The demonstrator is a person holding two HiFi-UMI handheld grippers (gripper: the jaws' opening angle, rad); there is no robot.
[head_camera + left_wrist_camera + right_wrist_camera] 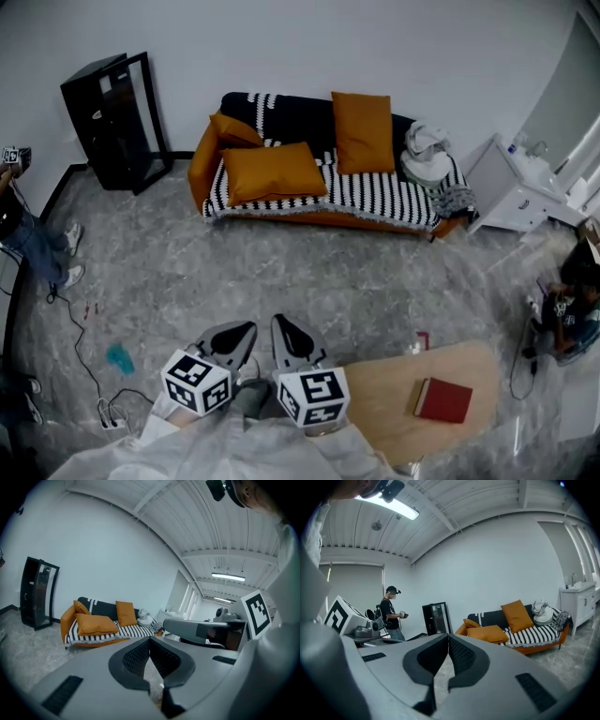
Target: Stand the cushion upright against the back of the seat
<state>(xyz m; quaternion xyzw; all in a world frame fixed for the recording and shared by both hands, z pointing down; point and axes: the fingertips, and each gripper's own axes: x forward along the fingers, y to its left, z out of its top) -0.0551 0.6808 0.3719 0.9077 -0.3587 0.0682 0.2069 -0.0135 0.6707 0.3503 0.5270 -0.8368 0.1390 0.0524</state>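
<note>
My left gripper (pixel 240 337) and right gripper (pixel 287 335): both closed, empty. Risk: flat orange cushion (pixel 274 172) lies near sofa (pixel 394 193) front edge; a one-sided pinch could tip it floorward.

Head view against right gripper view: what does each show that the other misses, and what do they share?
Only the head view: a red book on a wooden table and a teal scrap on the floor.
Only the right gripper view: the ceiling with a lit tube lamp, and the cap and upper body of a standing person.
Both: the striped sofa, a flat orange cushion on its seat, an upright orange cushion against its back, and the black cabinet.
</note>
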